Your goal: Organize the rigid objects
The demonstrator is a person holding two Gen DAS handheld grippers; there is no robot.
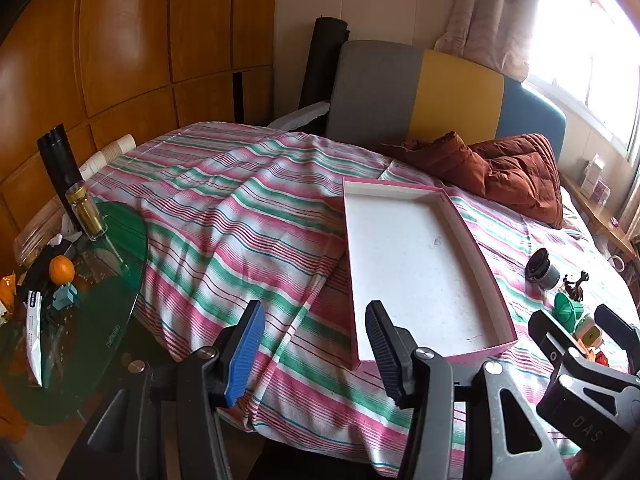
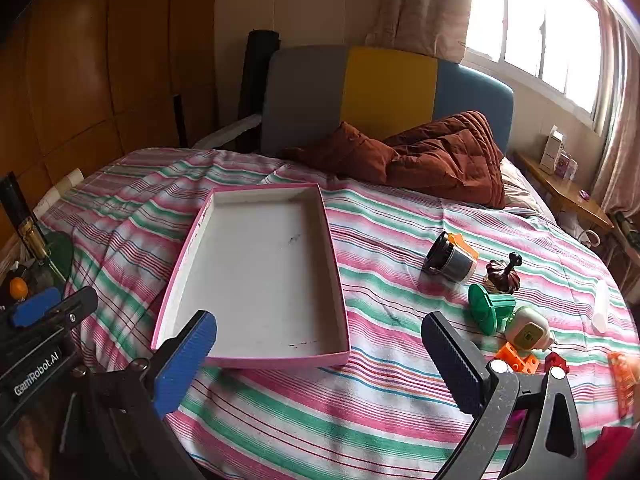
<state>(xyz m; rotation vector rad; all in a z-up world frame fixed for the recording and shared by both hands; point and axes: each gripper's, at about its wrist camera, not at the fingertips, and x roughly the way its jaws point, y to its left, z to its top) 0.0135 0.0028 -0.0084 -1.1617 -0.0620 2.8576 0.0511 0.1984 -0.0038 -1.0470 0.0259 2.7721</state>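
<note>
- The left tool point(image 1: 316, 348) hangs over the striped bed sheet point(image 1: 224, 216), fingers apart, nothing between them.
- The right tool point(image 2: 320, 356) is spread wide and empty, over the sheet just in front of the tray.
- A shallow pink-edged tray point(image 2: 256, 268) lies flat on the bed with nothing in it.
- To its right on the sheet sit a black and silver cylinder point(image 2: 450, 259), a green spool point(image 2: 490, 307), a white and green toy point(image 2: 528, 330) and orange blocks point(image 2: 516, 358).
- A brown quilted jacket point(image 2: 440, 156) lies near the headboard.

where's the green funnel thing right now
The green funnel lies on the striped bedspread, right of the pink tray, beside the white toy.
</note>
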